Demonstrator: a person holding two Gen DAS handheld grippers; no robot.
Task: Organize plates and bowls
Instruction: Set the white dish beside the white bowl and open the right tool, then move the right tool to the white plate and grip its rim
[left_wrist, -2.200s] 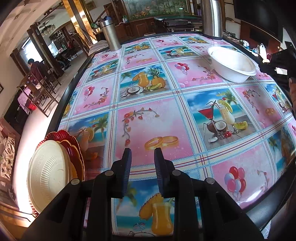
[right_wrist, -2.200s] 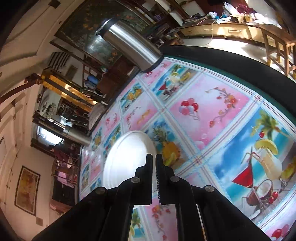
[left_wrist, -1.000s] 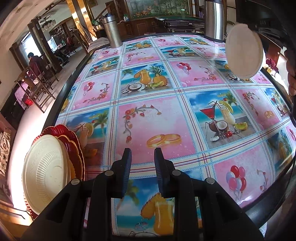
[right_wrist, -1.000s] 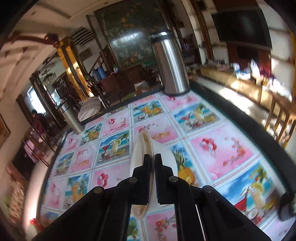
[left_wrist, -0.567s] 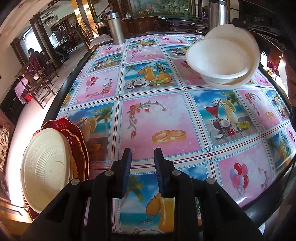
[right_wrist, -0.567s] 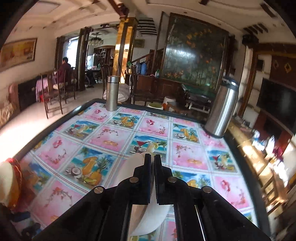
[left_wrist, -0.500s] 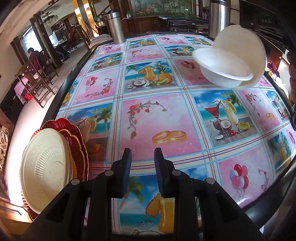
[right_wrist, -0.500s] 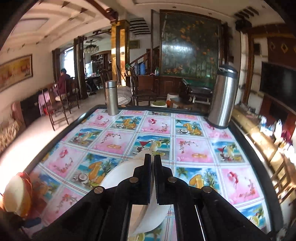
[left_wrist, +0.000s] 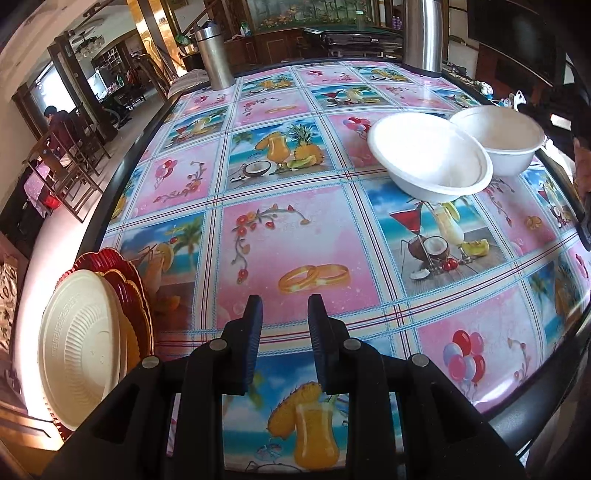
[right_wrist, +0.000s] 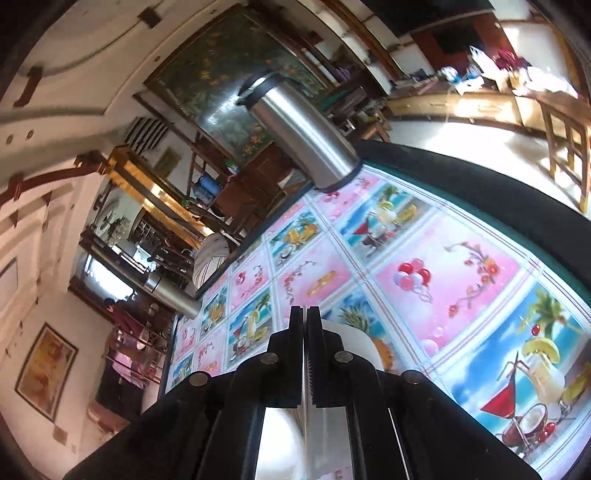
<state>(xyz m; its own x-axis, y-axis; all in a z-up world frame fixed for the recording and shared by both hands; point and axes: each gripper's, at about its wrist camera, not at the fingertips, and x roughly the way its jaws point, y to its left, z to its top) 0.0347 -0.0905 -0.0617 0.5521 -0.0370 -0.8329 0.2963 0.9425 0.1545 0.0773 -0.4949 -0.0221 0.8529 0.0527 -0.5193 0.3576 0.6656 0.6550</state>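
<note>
Two white bowls show at the right in the left wrist view, a wide nearer bowl and a second bowl behind it by the table's right edge. My right gripper is shut on the rim of a white bowl; its body is mostly hidden behind the fingers. My left gripper is open and empty, low over the patterned tablecloth. A stack of plates, a cream plate on red ones, stands at the left table edge beside it.
A tall steel flask stands at the far right of the table and a smaller steel flask at the far left. The table has a dark rim. Chairs and furniture lie beyond the table.
My right gripper carried the white bowl through the air and brought it down upright near the table's right side, tilting its own view. The left gripper stayed still and open.
</note>
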